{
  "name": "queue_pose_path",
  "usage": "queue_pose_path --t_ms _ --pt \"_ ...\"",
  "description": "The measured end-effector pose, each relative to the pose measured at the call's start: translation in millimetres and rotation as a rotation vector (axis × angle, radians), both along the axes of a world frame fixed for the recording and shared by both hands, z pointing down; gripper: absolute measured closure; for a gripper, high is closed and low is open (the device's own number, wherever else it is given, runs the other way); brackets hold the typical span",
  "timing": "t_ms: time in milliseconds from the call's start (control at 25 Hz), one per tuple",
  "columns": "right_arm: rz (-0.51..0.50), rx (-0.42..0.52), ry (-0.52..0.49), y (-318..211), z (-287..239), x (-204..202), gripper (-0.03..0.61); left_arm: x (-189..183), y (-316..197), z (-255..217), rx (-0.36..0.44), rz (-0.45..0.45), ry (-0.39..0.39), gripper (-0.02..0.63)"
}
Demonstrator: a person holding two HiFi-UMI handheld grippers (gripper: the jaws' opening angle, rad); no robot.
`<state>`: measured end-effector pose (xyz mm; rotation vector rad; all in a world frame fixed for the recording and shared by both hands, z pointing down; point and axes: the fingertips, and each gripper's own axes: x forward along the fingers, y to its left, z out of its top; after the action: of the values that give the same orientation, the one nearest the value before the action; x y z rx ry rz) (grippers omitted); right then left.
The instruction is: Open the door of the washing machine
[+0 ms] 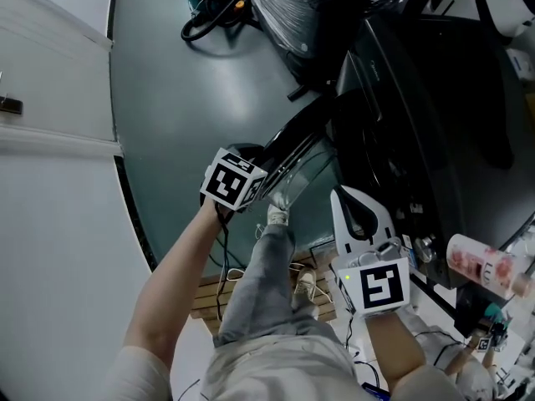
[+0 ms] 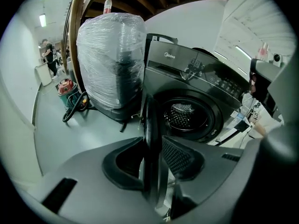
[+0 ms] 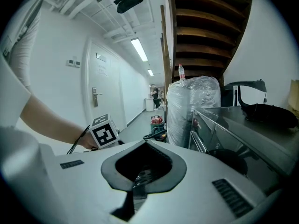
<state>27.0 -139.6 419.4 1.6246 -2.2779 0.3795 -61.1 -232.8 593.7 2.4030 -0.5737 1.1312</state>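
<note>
The left gripper (image 2: 152,155) has its jaws clamped on the edge of the door (image 2: 150,118), which stands open, edge-on to the washing machine (image 2: 210,85). The right gripper (image 3: 145,143) has its jaws together and empty, near the machine's top. Beyond the door, the drum (image 2: 186,115) is exposed. A plastic-wrapped appliance (image 2: 110,55) stands alongside.
</note>
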Motion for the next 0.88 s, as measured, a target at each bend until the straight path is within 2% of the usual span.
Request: queue_pose_path --t_ms 160,600,880 --pt "-0.006 -0.008 -0.001 -15 6 -2 0.555 -13 -19 0 0.054 0.031 -0.030 0.474" --pt "-0.024 -0.022 -0.007 -61 26 -4 0.555 -34 -67 3 0.079 0.166 -0.053 0.468" --pt "-0.015 -0.039 -0.017 -88 39 -1 0.555 -43 -96 4 0.099 0.197 -0.061 0.460"
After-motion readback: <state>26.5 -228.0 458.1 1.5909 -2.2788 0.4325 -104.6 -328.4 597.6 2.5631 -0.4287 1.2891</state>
